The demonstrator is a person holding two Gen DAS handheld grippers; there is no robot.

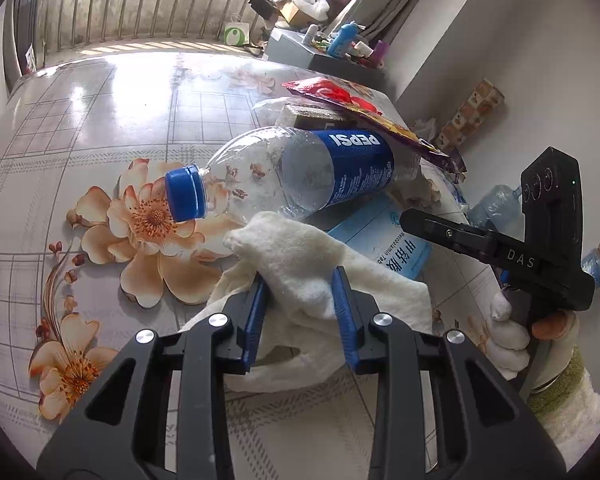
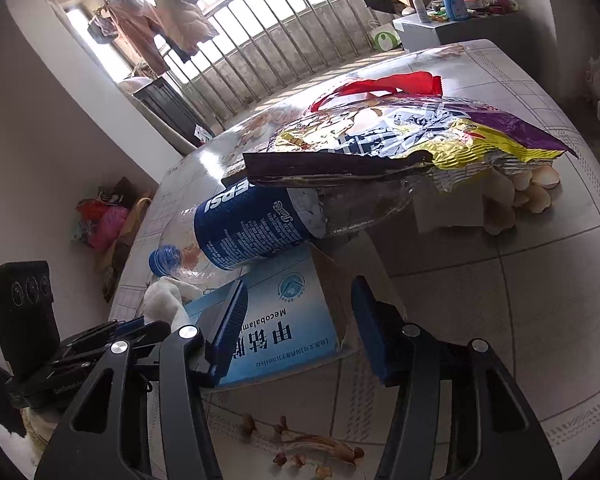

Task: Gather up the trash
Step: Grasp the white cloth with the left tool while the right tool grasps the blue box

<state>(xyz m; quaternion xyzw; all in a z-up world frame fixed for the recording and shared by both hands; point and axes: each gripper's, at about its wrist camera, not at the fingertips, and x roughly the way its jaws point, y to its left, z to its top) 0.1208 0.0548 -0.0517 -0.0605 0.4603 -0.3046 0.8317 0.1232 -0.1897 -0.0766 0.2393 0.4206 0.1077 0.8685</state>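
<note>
White, fluffy cloth (image 1: 300, 264) sits bunched between the blue pads of the left gripper (image 1: 302, 304), which pinch a fold of it; the rest of it slumps on the tabletop (image 1: 100, 112) near its near edge, so the step in hand looks like the first pick-up of the trash pile. Beside it, the right gripper (image 2: 300, 320) straddles a pale blue medicine box (image 2: 268, 320) with its jaws partly spread: the left pad lies on or against the box top, the right pad stands clear of the box edge, so nothing is gripped there yet. That box is flat, smooth card with printed lettering, one open flap showing brown inside. Resting partly on it is a clear plastic Pepsi bottle (image 1: 300, 172), lying on its side, its blue cap (image 1: 186, 194) pointing toward the table's left edge; the bottle looks empty, light and likely to roll. Over its base a crinkled foil snack bag (image 2: 400, 136), yellow, purple and silver, lies flat, with a red plastic scrap (image 2: 396, 84) behind it. Pale shells (image 2: 536, 192) cluster just beyond the bag toward the right edge. Glossy floral oilcloth covers the table. My guess is that the next move calls for lifting the cloth free without dragging the bottle, and for the right jaws to close squarely on the box's 2 long sides; since the bottle leans on the box, pulling it could send the bottle rolling.
</note>
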